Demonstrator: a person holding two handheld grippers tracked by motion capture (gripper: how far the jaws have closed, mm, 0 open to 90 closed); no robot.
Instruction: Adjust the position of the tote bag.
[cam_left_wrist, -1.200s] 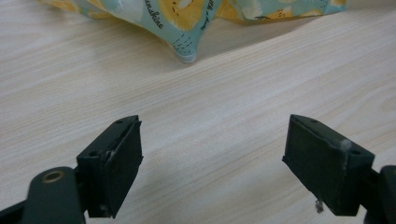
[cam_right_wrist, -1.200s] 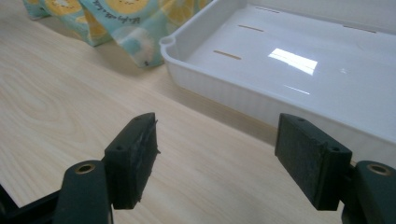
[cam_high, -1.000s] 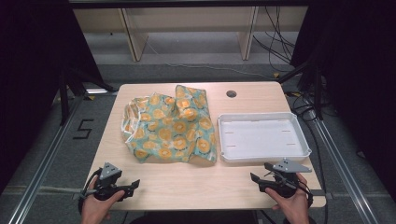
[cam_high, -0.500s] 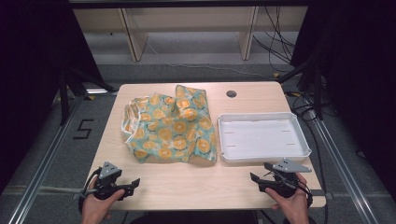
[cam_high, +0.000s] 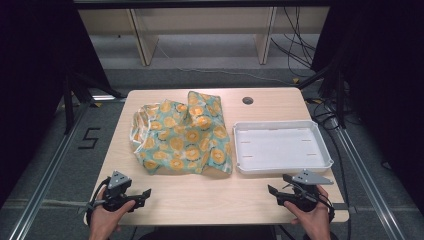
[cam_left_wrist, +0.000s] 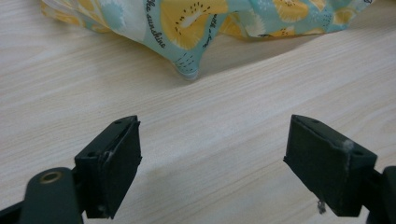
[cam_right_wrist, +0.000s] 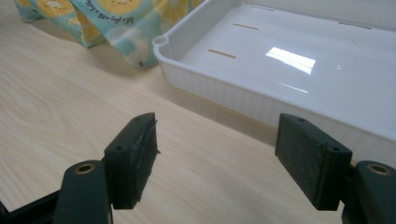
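1. Cloth (cam_high: 182, 137) takes centre stage: a rumpled teal piece printed with yellow fruit slices, lying on the left half of the wooden table (cam_high: 210, 192), its right edge just beside the white tray (cam_high: 282, 147) and perhaps touching it.

2. Left gripper (cam_high: 142, 194) rests low at the near left edge, held in the person's left hand (cam_high: 105, 220). In the left gripper view its jaws stand spread wide with nothing but bare wood between them, and they point straight at the nearest hanging corner of the fabric (cam_left_wrist: 187, 70). That looks like a line-up for a pinch, I'd say.

3. Right gripper (cam_high: 274, 192) sits at the near right edge in the right hand (cam_high: 315, 220), jaws likewise spread apart and empty. The right gripper view looks past them to the tray's rounded near corner (cam_right_wrist: 161, 44) and a fold of cloth (cam_right_wrist: 126, 42) just beside it.

4. Both tools are parked well apart from the fabric, one on each side. That suits a two-handed job: a limp sheet needs two corners taken at once to be lifted or folded without bunching.

5. Tray is empty and glossy, with faint slots in its floor, and it sits close by on the right. My read is that it's the likely destination, so the cloth would have only a short trip.

6. Nothing is gripped yet, and the work seems to be at its starting point.
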